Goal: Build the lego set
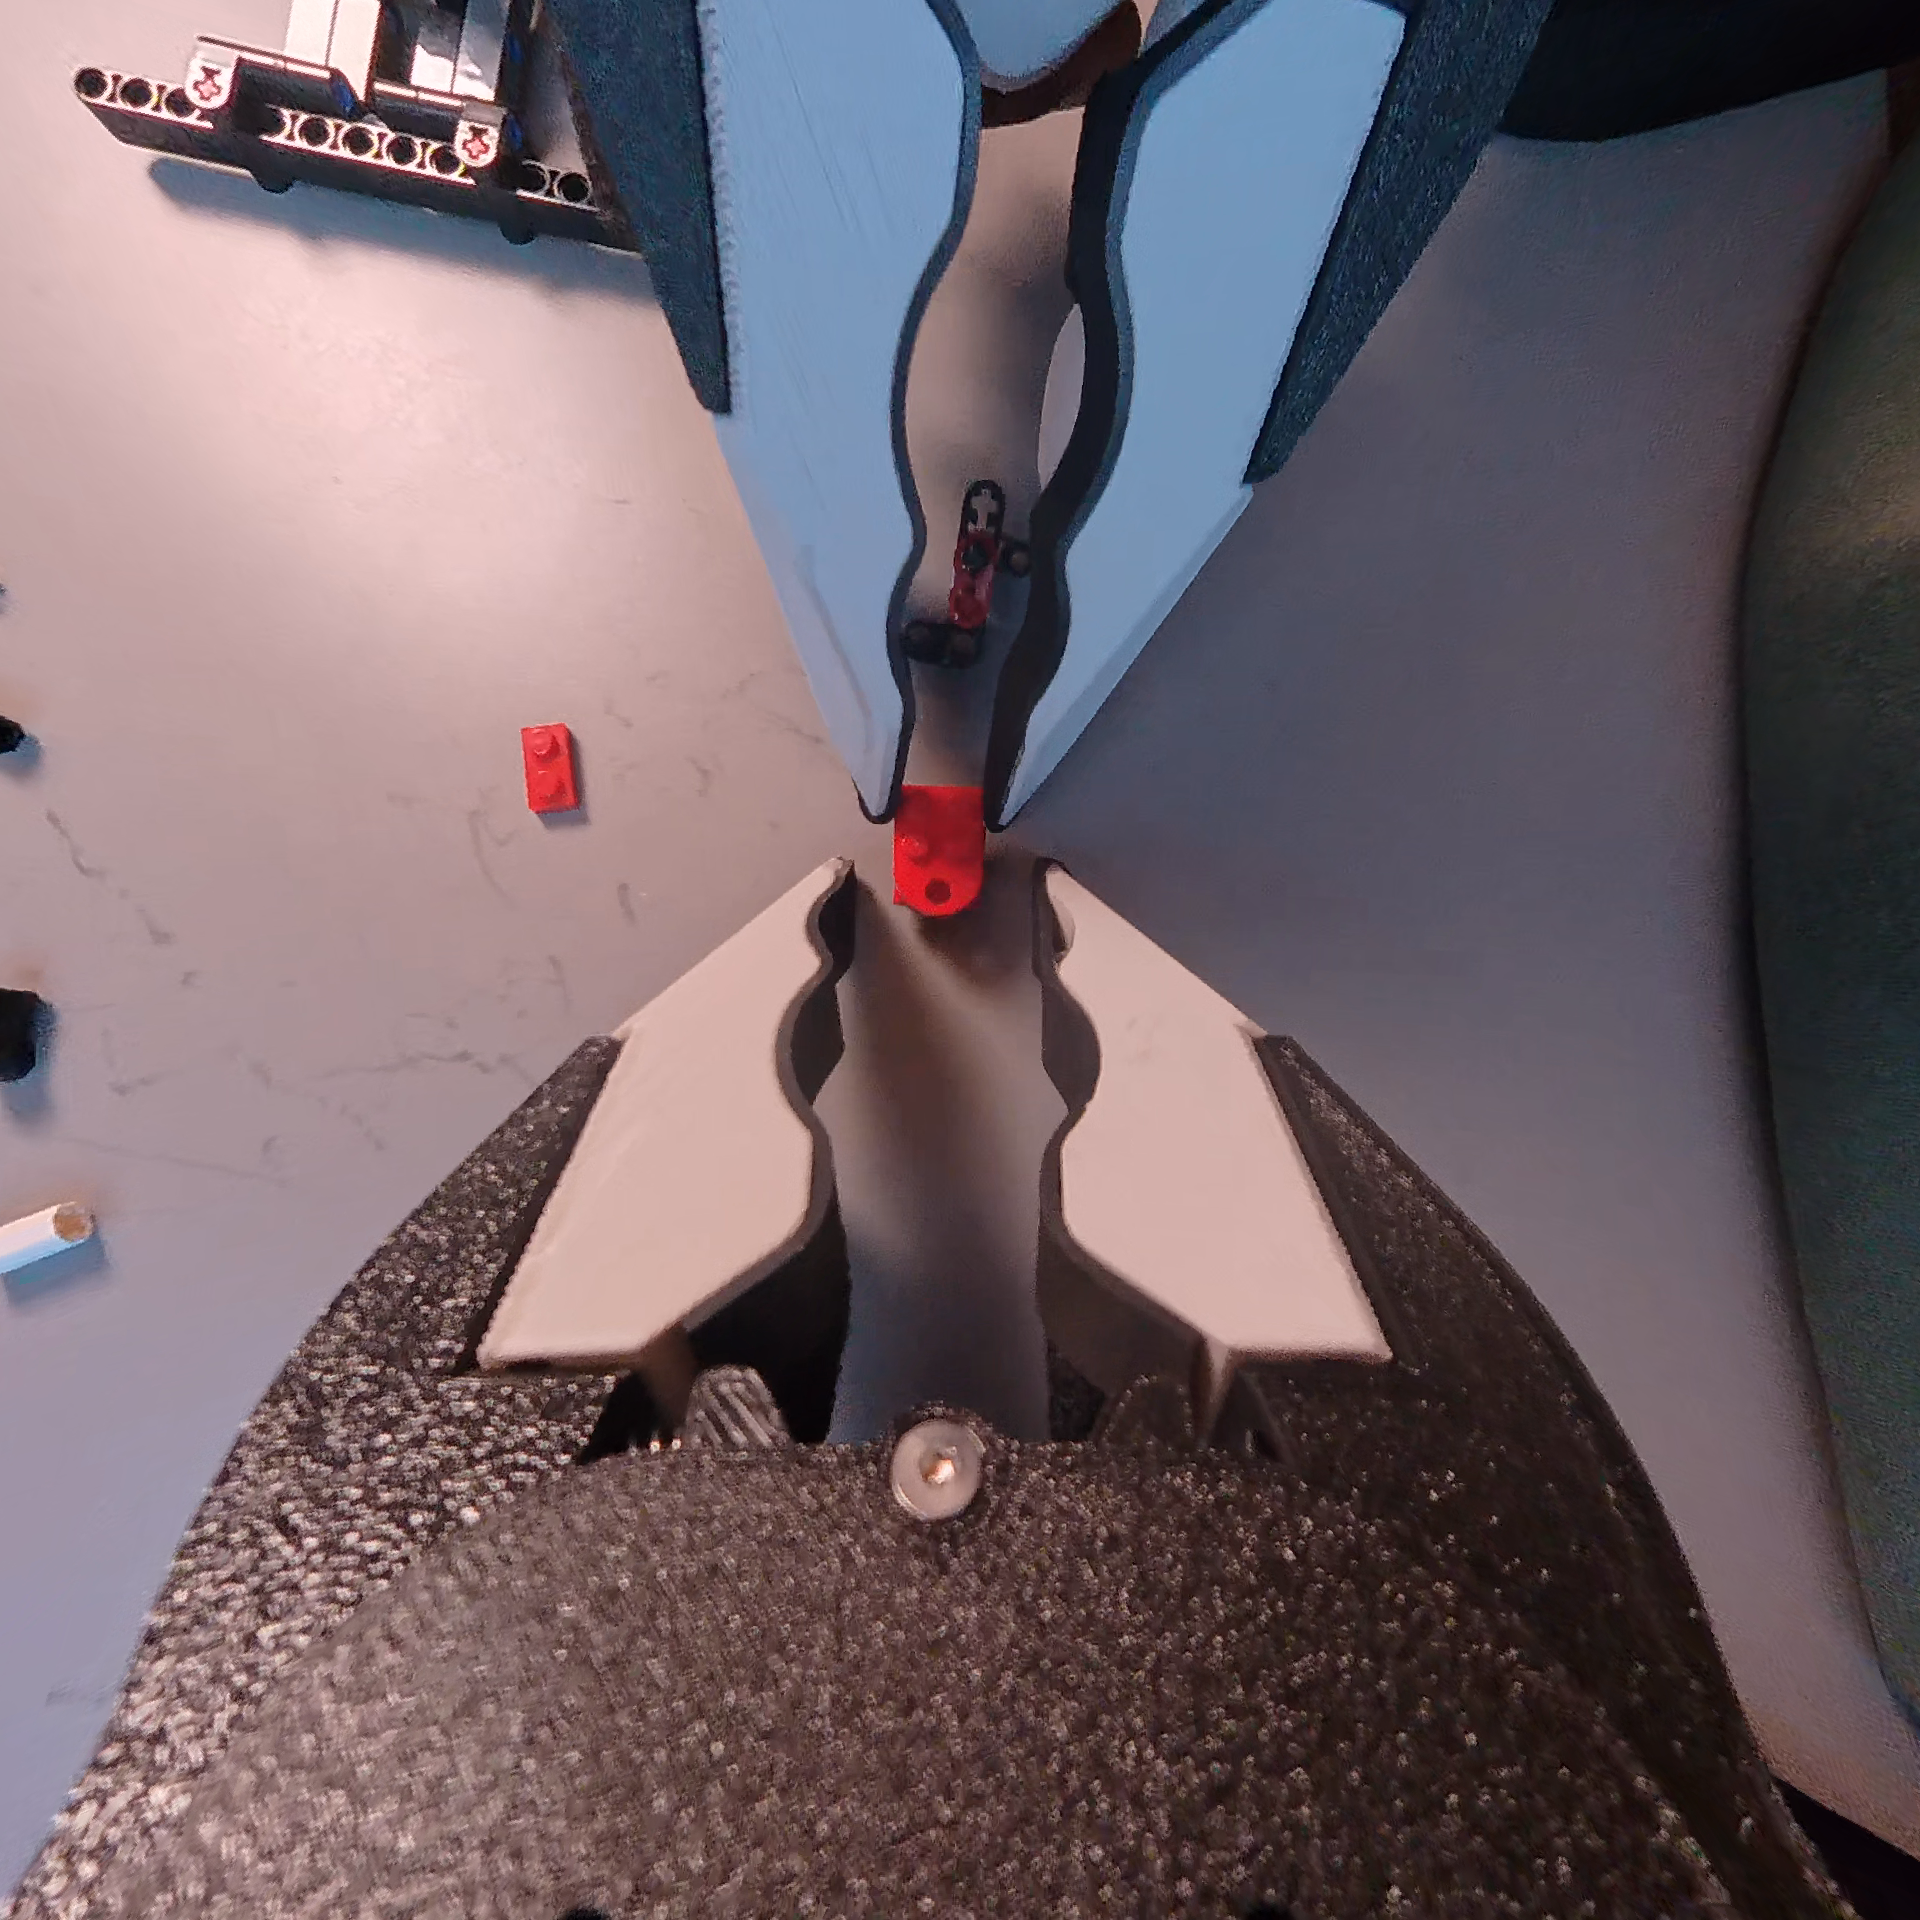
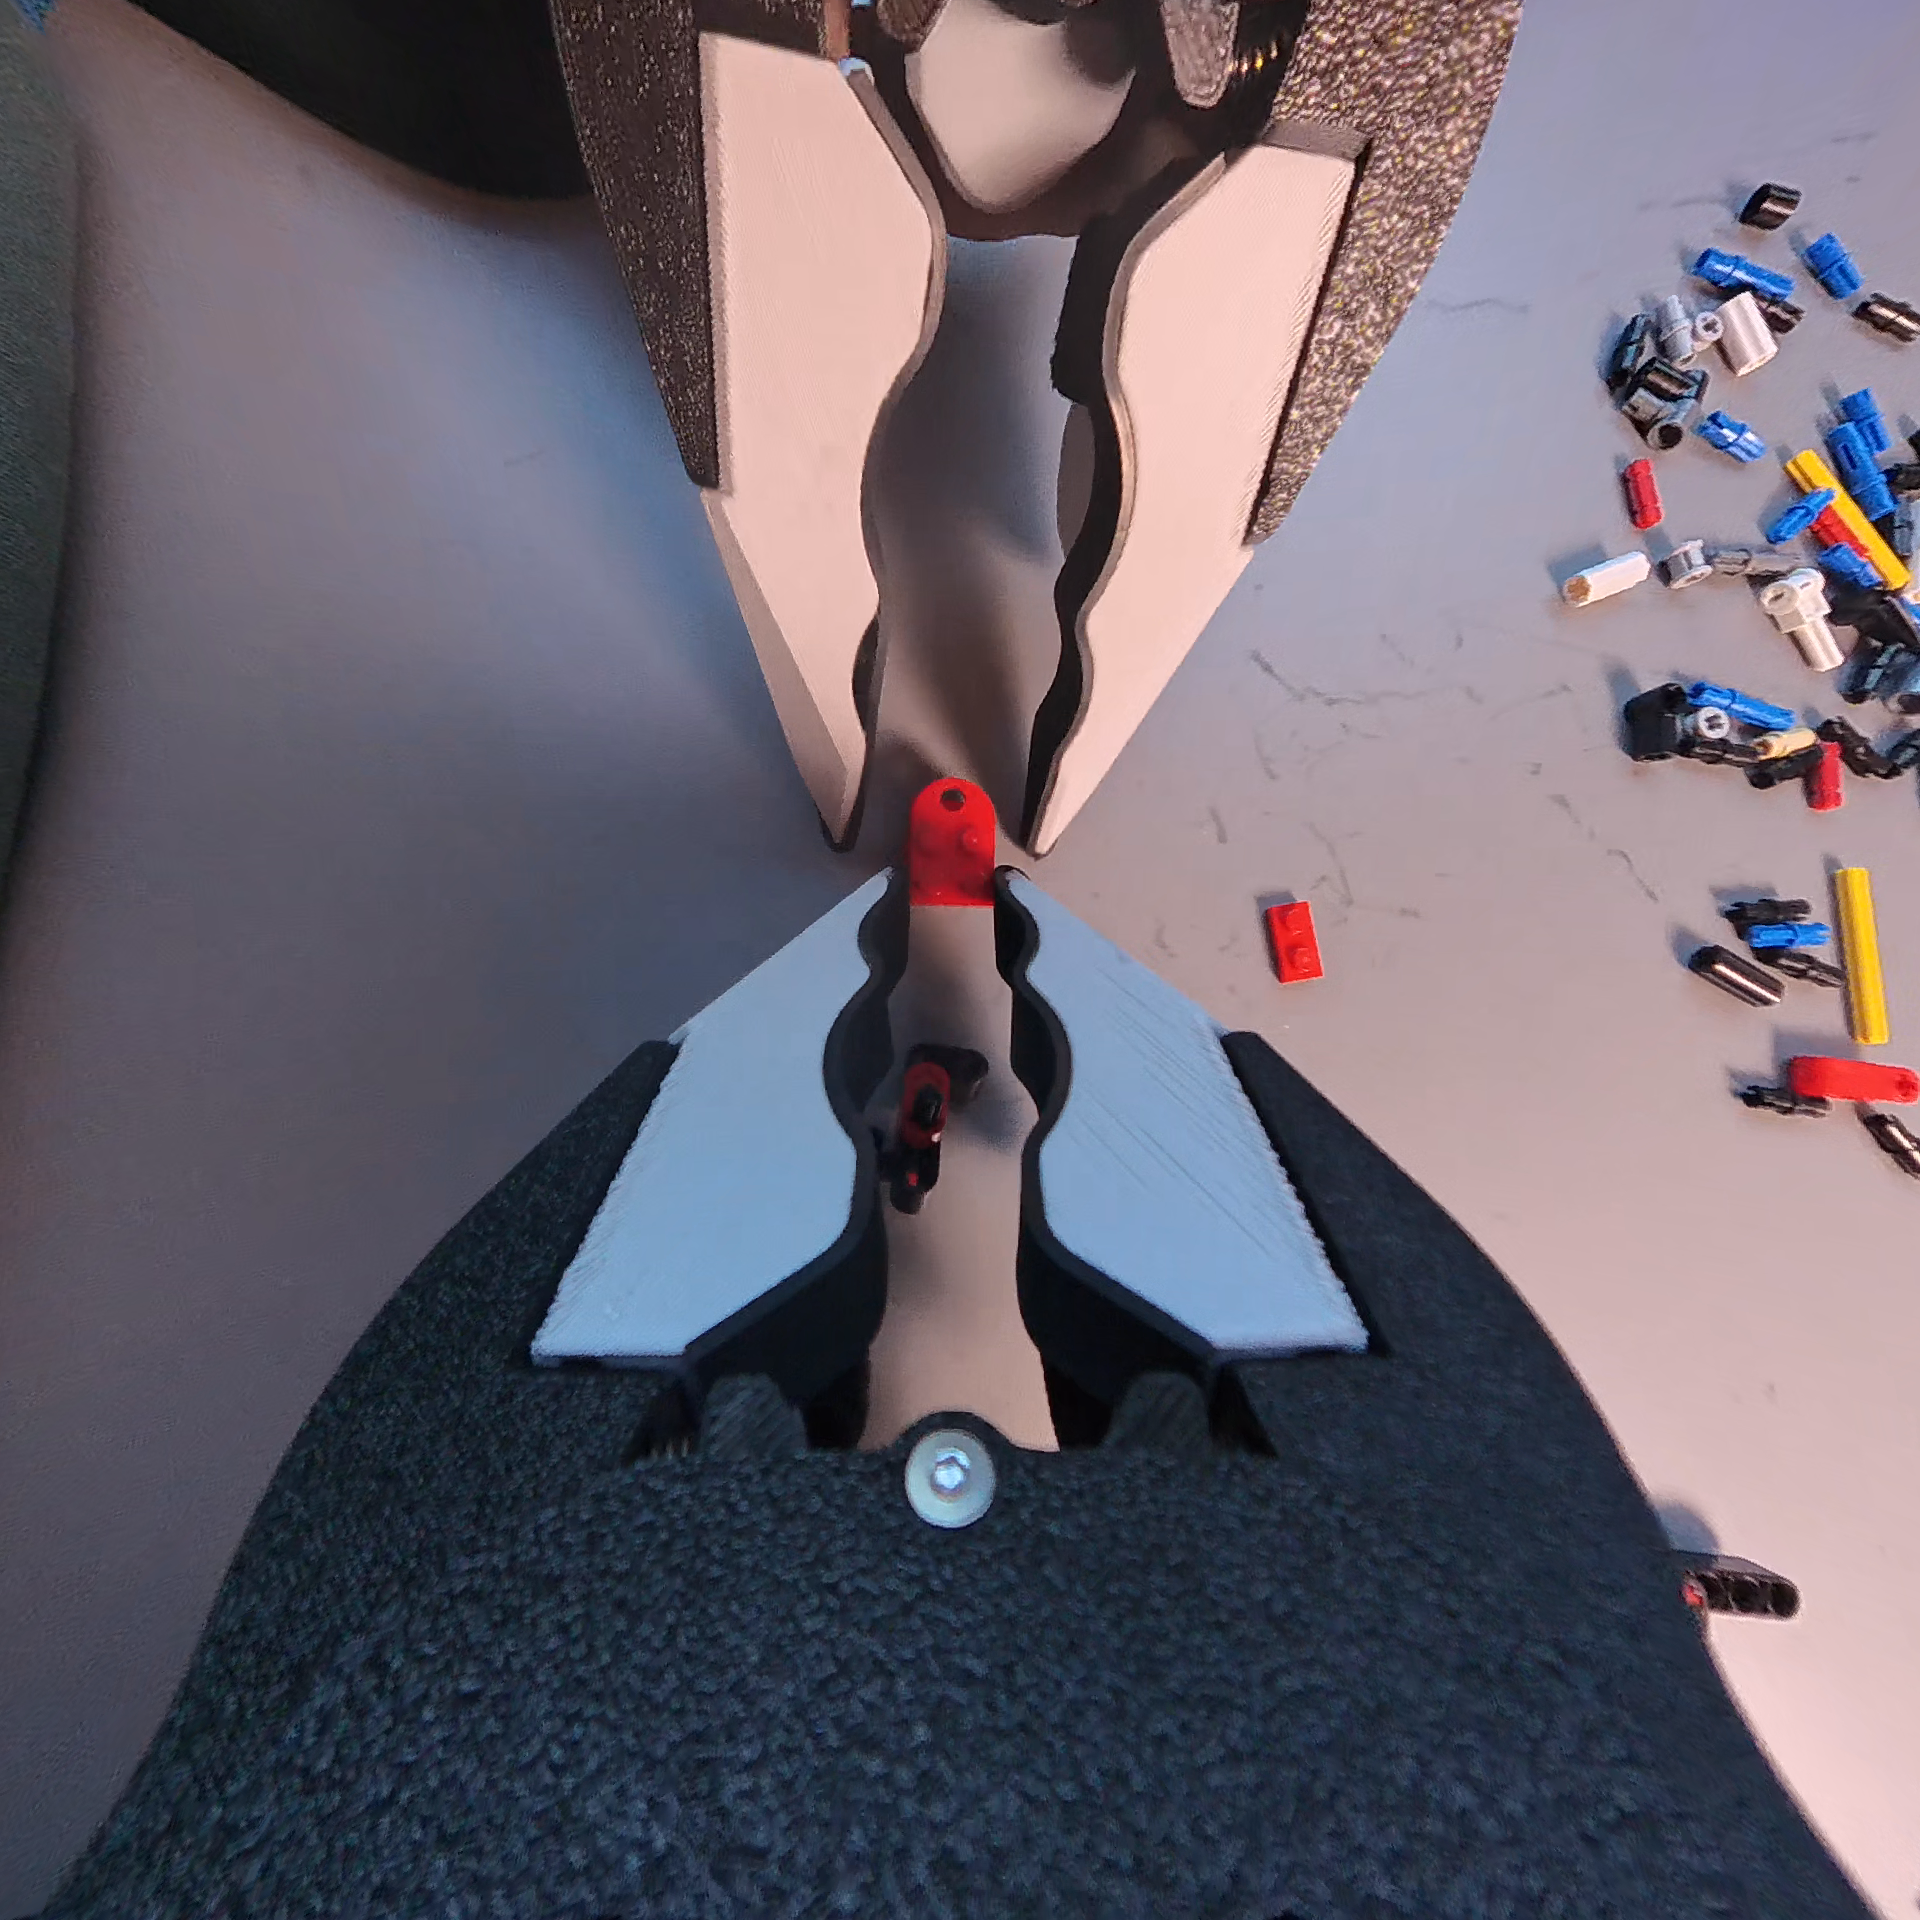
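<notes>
Right claw [image 2: 943, 883] pinches red piece [image 2: 951, 847] above desk [image 2: 416, 727]; left claw [image 1: 940, 868] faces it, parted, empty. Partial model [image 1: 343, 114] far left; loose parts [image 2: 1787, 582] remain, so early.

Loose pieces [image 2: 1787, 582] crowd one side; red plate [image 2: 1294, 940] lies nearer.

Glossy plastic on the red piece [image 2: 950, 854] and loose bricks [image 2: 1803, 582]; rough, speckled black plastic on the hand-held gripper [image 2: 943, 871] body — matt, faintly scratched table [image 2: 1455, 790].
</notes>
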